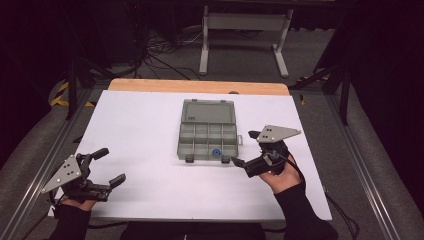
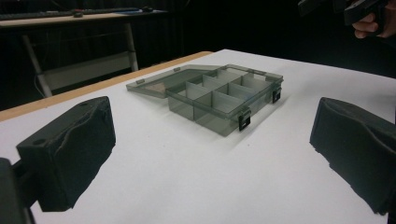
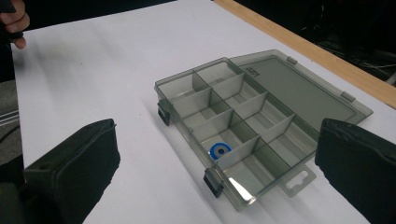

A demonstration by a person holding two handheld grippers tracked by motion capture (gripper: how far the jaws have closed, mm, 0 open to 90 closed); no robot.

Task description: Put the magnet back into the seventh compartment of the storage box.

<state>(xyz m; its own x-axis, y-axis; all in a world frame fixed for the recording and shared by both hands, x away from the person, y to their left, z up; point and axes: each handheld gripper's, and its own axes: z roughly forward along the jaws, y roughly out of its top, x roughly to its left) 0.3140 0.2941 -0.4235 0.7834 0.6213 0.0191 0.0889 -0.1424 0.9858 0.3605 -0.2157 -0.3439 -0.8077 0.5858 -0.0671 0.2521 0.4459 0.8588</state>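
The open organizer box (image 1: 207,136) lay beyond both grippers — left gripper (image 1: 107,167), right gripper (image 1: 246,149) — jaws wide, empty.

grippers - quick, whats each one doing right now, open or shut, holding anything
Left gripper: open, holding nothing, above the white table.
Right gripper: open, holding nothing, beside the open compartment box.
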